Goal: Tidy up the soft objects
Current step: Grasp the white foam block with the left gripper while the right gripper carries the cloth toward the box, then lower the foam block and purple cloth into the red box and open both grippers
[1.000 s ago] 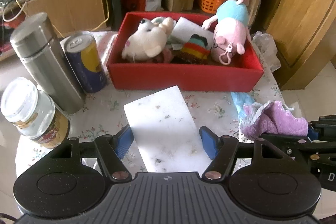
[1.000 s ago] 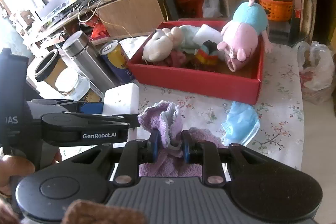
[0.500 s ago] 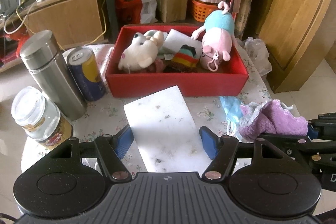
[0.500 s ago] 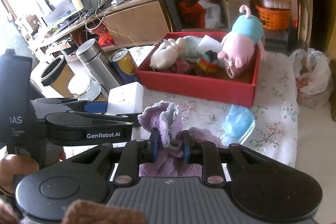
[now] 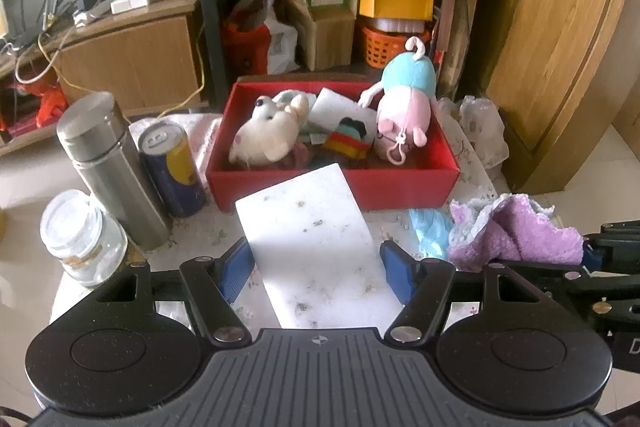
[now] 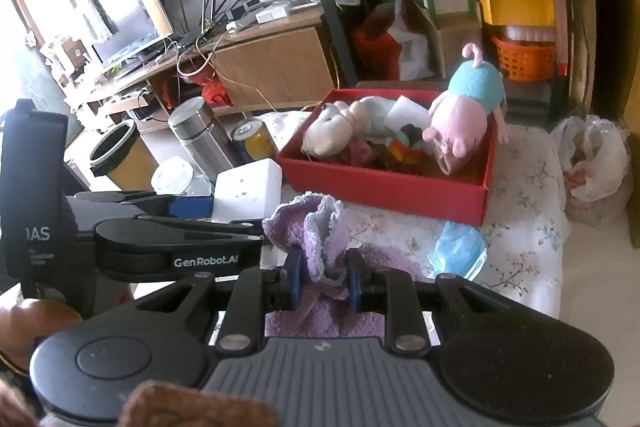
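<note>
My left gripper (image 5: 318, 269) is shut on a white sponge block (image 5: 316, 251), also seen in the right wrist view (image 6: 248, 193), and holds it above the table in front of the red box (image 5: 400, 183). My right gripper (image 6: 326, 277) is shut on a purple towel (image 6: 316, 233), which shows at the right in the left wrist view (image 5: 520, 235). The red box (image 6: 384, 187) holds a white plush (image 5: 266, 137), a pink and blue pig plush (image 5: 404, 107), a striped soft item (image 5: 348, 139) and another white sponge (image 5: 336, 109).
A steel flask (image 5: 108, 163), a blue and yellow can (image 5: 172, 167) and a glass jar (image 5: 80, 239) stand at the left. A blue face mask (image 6: 458, 251) lies on the floral tablecloth (image 6: 528, 187). Shelves and cabinets stand behind the table. A bin (image 6: 118, 157) is left.
Both grippers have risen and pulled back from the table with the sponge and towel held; the box and table look smaller and lower in view.
</note>
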Demonstrator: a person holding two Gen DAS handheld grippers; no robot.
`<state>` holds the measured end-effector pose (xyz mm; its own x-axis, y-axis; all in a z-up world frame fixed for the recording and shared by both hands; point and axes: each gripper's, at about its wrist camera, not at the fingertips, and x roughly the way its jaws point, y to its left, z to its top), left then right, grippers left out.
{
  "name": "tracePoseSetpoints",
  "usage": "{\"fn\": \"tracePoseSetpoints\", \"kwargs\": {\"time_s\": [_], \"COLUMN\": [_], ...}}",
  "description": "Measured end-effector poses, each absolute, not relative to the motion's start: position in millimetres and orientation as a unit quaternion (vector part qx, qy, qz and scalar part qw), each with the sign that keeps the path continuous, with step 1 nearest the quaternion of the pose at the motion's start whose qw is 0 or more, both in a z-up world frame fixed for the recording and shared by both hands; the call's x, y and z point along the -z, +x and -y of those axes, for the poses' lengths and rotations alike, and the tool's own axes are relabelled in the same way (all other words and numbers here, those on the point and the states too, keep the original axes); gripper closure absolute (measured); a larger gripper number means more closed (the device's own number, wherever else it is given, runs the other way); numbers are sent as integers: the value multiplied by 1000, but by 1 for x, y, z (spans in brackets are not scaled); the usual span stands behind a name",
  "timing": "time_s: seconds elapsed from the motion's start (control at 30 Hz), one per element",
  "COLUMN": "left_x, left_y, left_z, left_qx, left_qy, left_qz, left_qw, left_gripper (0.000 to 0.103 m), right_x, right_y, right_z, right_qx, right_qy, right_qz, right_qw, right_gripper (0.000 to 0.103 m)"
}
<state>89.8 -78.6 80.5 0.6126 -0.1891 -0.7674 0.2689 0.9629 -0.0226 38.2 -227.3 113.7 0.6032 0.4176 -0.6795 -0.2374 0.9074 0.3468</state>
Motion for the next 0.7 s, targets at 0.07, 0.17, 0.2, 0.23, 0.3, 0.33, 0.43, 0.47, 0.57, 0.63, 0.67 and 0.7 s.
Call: {"fn": "tracePoseSetpoints", "kwargs": {"time_s": [0.07,0.17,0.2,0.23,0.3,0.33,0.43,0.47,0.57,0.63,0.67,0.7], "left_x": [-82,-86,-87,-88,-91,-93,-101,-104,-111,-116,-117,-118], "left_y": [90,93,94,94,98,99,106,109,122,134,141,149], "left_z": [79,81,81,81,81,81,83,84,86,90,91,93], "left_qx": [128,129,128,127,127,127,126,126,125,123,121,119], "left_qy": [48,49,50,49,46,46,44,42,36,36,38,38], "left_qz": [-418,-413,-410,-407,-402,-400,-389,-385,-375,-367,-364,-362], "left_qw": [898,900,902,903,905,906,911,913,918,921,923,924], "left_gripper": [35,35,35,35,35,35,35,35,35,35,35,35], "right_x": [-114,-116,-117,-119,-122,-124,-130,-133,-141,-146,-149,-151], "right_y": [39,40,41,42,44,45,51,54,66,77,83,90], "right_z": [227,226,226,227,228,228,230,230,233,235,236,237], "right_qx": [-185,-185,-185,-185,-184,-183,-180,-177,-163,-154,-149,-142], "right_qy": [111,112,112,113,116,118,119,119,124,127,125,121], "right_qz": [-405,-401,-399,-396,-391,-388,-378,-373,-355,-346,-342,-337], "right_qw": [889,890,891,892,894,896,900,903,912,917,920,923], "right_gripper": [103,103,103,103,103,103,103,103,103,103,103,103]}}
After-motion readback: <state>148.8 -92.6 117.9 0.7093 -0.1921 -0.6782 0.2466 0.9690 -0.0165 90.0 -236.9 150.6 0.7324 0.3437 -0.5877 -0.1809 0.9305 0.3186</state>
